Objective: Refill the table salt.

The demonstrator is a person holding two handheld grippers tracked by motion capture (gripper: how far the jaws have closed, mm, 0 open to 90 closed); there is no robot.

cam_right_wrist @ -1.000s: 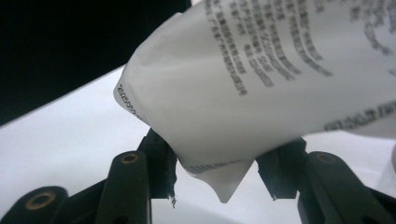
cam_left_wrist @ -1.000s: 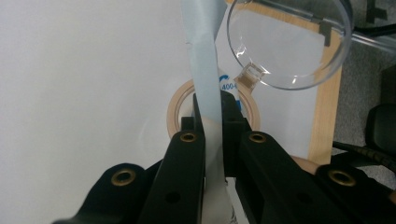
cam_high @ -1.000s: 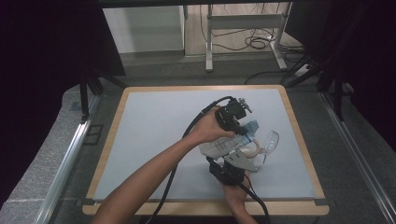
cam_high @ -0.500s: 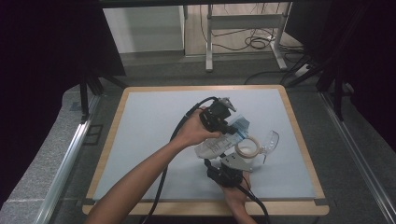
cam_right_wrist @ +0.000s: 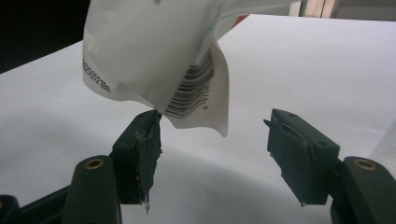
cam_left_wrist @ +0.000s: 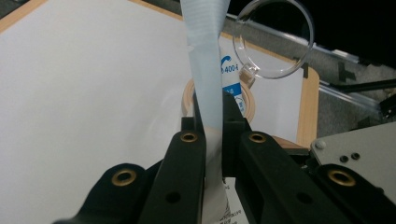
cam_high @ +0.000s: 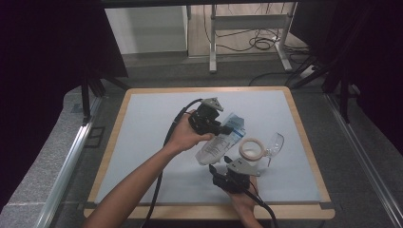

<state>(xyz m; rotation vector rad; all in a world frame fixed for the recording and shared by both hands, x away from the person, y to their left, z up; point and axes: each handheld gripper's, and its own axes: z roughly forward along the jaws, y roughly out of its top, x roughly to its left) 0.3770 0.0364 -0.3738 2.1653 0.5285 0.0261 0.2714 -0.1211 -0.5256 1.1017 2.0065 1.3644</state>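
A white plastic pouch with blue print hangs tilted over the white mat. My left gripper is shut on its pale blue top strip, seen edge-on between the jaws. My right gripper sits below the pouch near the front edge. Its jaws have just been opening and stand open, and the pouch's barcoded lower corner hangs just above and between them, by the left pad. A tan tape ring lies right of the pouch, with a clear round lid beside it.
The white mat lies in a wooden frame on a grey table. Metal rails run along both sides. A stand and loose cables are on the floor behind. In the left gripper view the tape ring and the lid lie beyond the jaws.
My left gripper has carried the pouch to the left, uncovering the tape ring and lid. The right gripper's jaws have come apart off the pouch's lower end.
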